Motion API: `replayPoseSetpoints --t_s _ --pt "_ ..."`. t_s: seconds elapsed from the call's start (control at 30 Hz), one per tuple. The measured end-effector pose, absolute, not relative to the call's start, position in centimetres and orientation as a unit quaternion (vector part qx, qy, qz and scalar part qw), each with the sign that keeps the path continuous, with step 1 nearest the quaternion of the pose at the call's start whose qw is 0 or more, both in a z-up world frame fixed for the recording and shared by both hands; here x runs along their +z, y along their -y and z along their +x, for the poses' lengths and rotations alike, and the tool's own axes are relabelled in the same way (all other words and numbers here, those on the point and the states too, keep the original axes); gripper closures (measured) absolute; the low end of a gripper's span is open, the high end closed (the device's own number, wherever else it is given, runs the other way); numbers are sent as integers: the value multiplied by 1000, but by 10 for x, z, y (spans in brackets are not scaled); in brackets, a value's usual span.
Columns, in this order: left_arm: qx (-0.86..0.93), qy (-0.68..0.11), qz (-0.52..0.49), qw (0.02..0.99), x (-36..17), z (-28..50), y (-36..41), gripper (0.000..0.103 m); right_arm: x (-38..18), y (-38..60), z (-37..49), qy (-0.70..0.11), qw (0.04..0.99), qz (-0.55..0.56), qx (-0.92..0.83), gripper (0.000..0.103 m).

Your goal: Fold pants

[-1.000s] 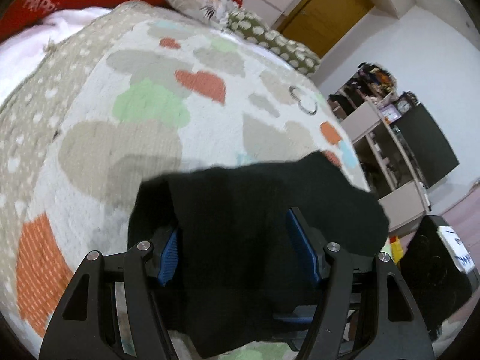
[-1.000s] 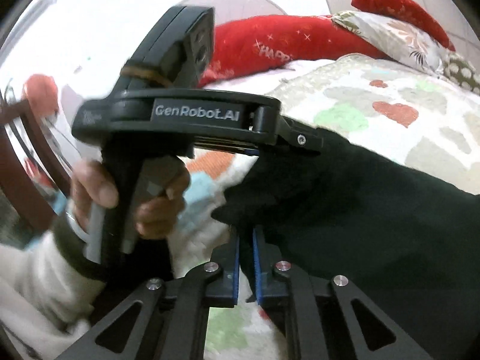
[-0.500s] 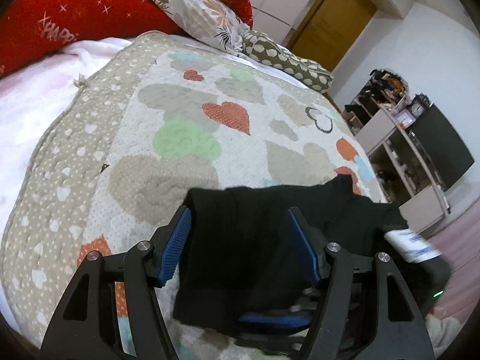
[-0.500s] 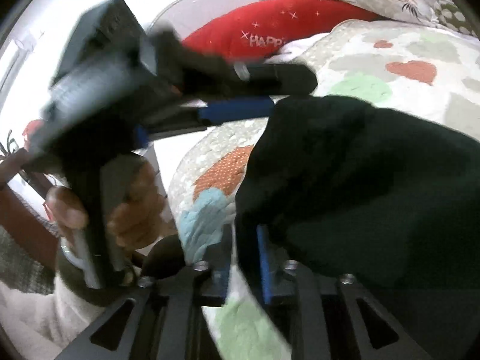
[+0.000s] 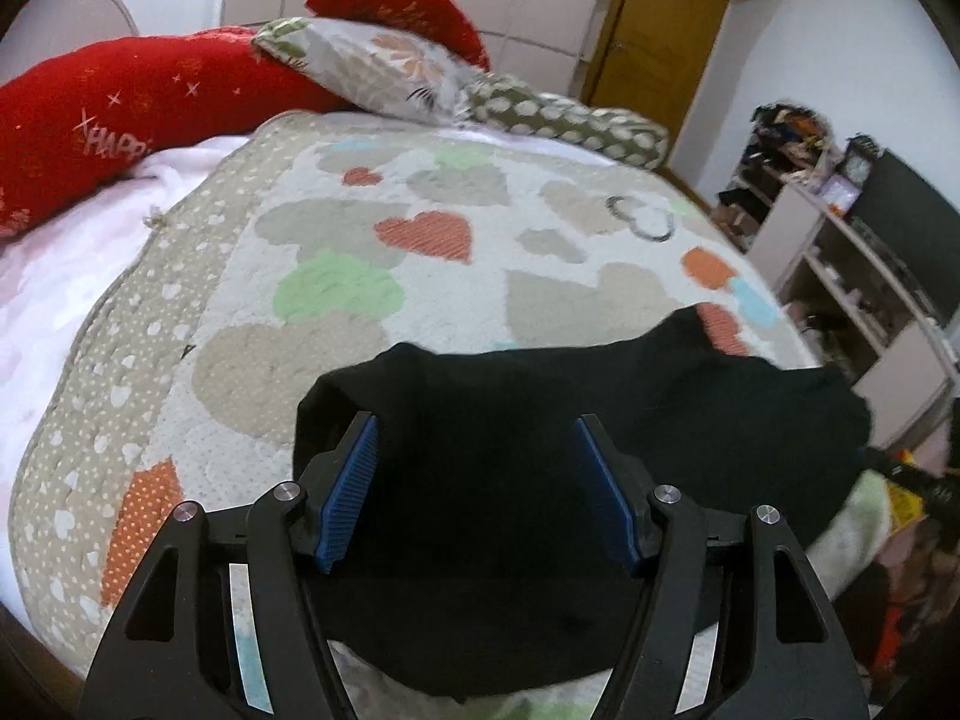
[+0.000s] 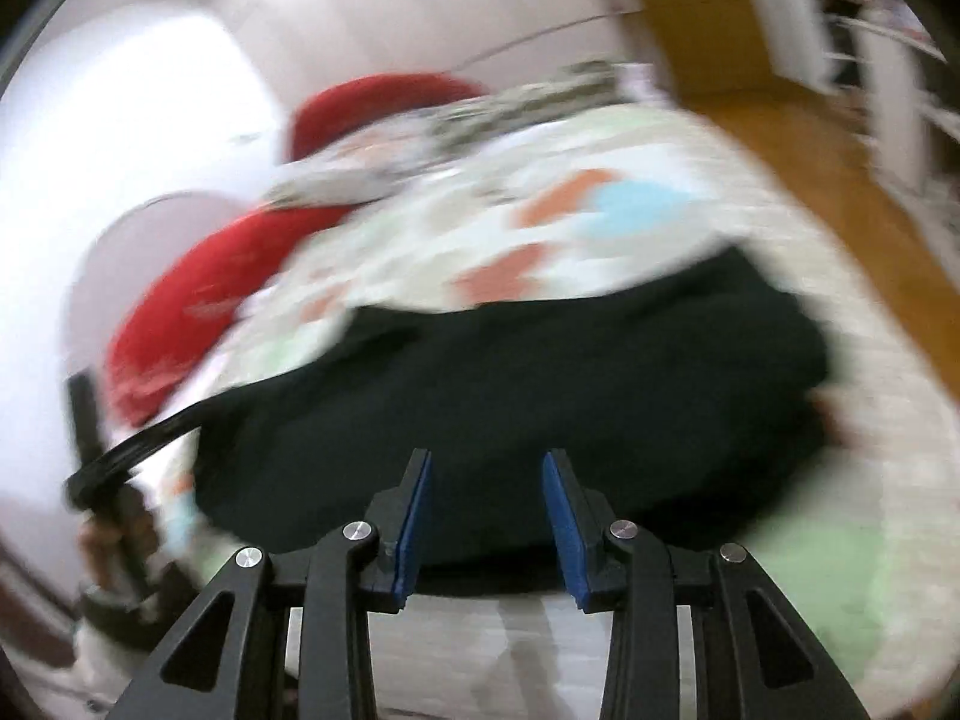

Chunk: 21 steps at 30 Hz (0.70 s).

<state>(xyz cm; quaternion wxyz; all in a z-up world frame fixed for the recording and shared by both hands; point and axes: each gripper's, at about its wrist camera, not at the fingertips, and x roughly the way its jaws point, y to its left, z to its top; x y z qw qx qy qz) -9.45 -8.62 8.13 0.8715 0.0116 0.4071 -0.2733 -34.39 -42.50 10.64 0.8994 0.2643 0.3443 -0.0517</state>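
Note:
The black pants [image 5: 540, 420] lie in a folded heap on the heart-patterned quilt [image 5: 360, 228] near the bed's front edge. My left gripper [image 5: 477, 456] hovers over the heap's near left part, open wide. Its blue pads [image 5: 354, 480] stand clear of the cloth, which lies below and between them. The right wrist view is blurred by motion. There the pants [image 6: 510, 396] spread across the middle, and my right gripper [image 6: 486, 492] points at their near edge. Its jaws are opening and no cloth is pinched between them. A person's hand [image 6: 114, 540] shows at the far left.
Red pillows [image 5: 120, 114] and a floral pillow [image 5: 384, 72] line the head of the bed. A wooden door [image 5: 654, 30] is behind, and shelves [image 5: 840, 276] with a dark screen stand to the right. Wooden floor [image 6: 798, 138] runs beside the bed.
My right gripper let go of the pants' edge, its jaws parted, and it swung fast to the right, away from the left hand. The left view drew back and the pants now lie lower.

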Motion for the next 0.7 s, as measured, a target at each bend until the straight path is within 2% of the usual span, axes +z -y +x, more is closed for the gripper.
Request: replayPoseSetpoints --t_s 0.2,0.23,0.27,0.33,0.47,0.5,0.53,0.6,0.63,0.7 --pt "-237 -443 5 864 54 -82 82 37 86 477 -348 -317 873 353 -109 68" --pt "-236 -445 5 864 52 -82 81 37 86 476 -341 -315 876 348 -109 73" --pt "-235 -445 6 864 52 -83 81 37 88 476 -335 -311 880 340 -112 84" --pt "-235 -445 8 864 52 -84 82 37 89 491 -342 -310 879 338 -131 94" --pt "-243 -445 2 862 54 -85 80 37 99 488 -353 -303 878 343 -139 94" --pt "-245 -445 0 861 54 -85 80 37 102 487 -361 -303 880 334 -146 93" --pt "-245 -445 -4 861 53 -84 80 37 107 486 -366 -302 883 324 -155 88" --pt "-242 -445 -12 862 53 -84 79 37 112 486 -374 -304 885 310 -167 73" --pt "-241 -445 -14 862 53 -84 79 37 112 487 -374 -308 884 307 -171 59" --pt "-237 -444 -11 864 52 -85 81 37 105 491 -366 -320 877 312 -174 57"
